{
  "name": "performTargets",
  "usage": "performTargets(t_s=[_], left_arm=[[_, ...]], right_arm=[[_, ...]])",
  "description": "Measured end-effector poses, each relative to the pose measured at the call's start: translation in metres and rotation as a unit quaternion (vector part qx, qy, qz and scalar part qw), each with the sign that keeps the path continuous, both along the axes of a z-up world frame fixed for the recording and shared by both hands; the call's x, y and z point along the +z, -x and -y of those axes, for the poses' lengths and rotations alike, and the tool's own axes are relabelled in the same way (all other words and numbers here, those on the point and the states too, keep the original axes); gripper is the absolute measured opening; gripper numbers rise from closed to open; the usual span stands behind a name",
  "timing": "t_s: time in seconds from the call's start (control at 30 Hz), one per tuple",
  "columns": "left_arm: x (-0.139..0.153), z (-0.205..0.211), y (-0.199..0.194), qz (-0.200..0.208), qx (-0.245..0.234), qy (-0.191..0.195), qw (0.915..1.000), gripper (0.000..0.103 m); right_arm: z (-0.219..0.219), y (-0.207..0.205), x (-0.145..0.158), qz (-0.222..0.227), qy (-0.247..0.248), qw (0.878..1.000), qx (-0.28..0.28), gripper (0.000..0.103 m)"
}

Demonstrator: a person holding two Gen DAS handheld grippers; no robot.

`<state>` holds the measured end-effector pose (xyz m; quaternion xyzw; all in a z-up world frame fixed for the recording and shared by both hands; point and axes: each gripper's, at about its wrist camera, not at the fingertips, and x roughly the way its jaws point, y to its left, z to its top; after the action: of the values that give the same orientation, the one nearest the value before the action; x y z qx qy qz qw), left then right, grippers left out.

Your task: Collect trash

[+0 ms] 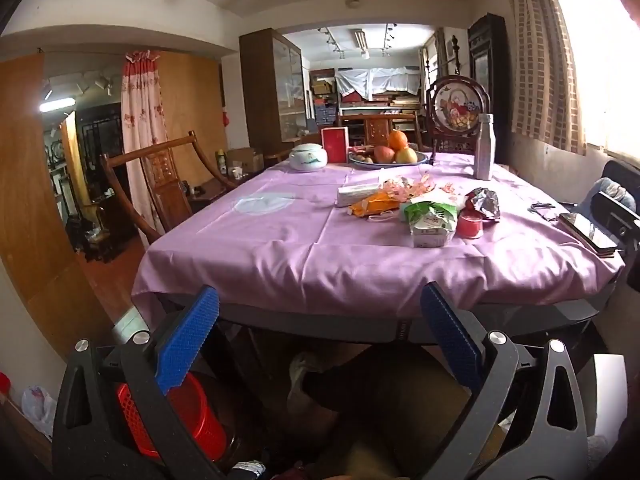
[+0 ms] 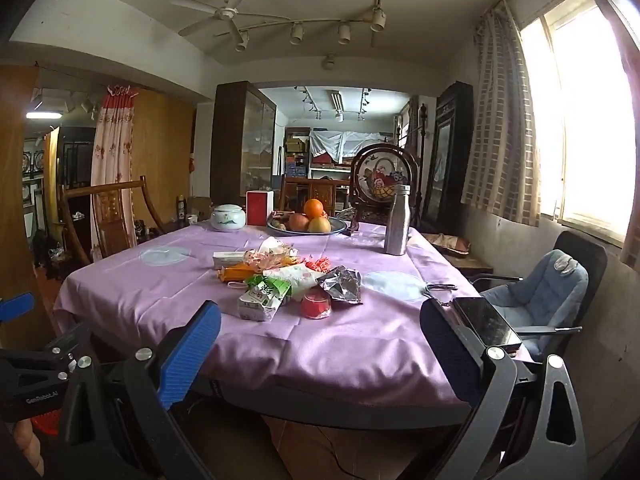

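Trash [image 2: 288, 280] mid-table | phone [image 2: 486, 320] near right gripper [image 2: 320, 356] | both jaws wide, empty

A loose heap of trash lies mid-table: a crumpled green-and-white paper bag [image 2: 262, 298] nearest, a tipped red plastic cup [image 2: 316, 305] right of it, crinkled silver foil wrapper [image 2: 342, 286] behind, an orange flat packet [image 2: 236, 272] left.

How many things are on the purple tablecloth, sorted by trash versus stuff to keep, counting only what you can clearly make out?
Trash: 4 – green-white packet, foil wrapper, red cup, orange wrapper
Keep: 5 – fruit bowl, white jar, red box, silver bottle, phone
Total: 9
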<state>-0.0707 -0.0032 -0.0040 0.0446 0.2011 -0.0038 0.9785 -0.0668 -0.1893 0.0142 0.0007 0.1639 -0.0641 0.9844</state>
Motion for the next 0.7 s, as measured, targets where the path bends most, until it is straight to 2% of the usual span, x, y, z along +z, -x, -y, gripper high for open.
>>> performTargets(t_s=[0.27, 0.7], left_arm=[[0.008, 0.007, 0.011, 0.030, 0.007, -0.015, 0.9994, 0.097], [0.011, 0.014, 0.016, 0.038, -0.001, -0.019, 0.9991, 0.097]], right_arm=[[-0.004, 0.000, -0.001, -0.001, 0.007, 1.000, 0.005, 0.098], [-0.001, 0.003, -0.002, 0.001, 0.005, 1.000, 0.006, 0.098]])
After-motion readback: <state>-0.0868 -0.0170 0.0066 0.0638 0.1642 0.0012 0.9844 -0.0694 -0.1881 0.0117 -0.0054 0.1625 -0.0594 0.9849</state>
